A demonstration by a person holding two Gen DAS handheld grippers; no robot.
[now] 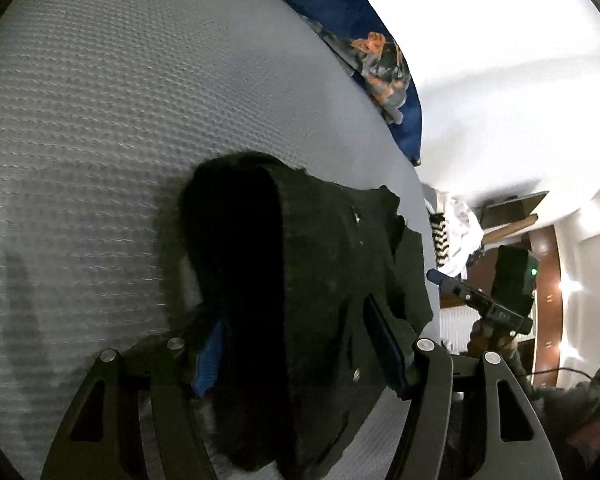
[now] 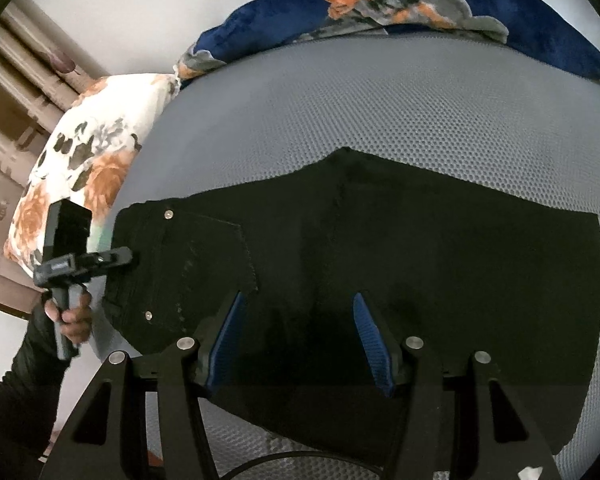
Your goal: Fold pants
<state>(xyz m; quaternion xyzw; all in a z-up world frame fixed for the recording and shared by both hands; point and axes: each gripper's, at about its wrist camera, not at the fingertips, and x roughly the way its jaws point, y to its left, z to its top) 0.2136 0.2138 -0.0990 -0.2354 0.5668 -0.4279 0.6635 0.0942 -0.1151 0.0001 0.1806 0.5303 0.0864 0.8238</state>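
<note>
— So where are the black pants?
— Flat on the grey mattress. Right gripper hovers spread above them; left gripper straddles the waistband, jaws apart.

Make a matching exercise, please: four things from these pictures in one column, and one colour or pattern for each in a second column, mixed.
Things:
1. pants
2. mattress
3. pillow
4. pads of the right tongs

Colours:
A. white with orange and grey flowers
B. blue
C. black
D. light grey, dotted texture

Pairs: 1-C, 2-D, 3-A, 4-B
</note>
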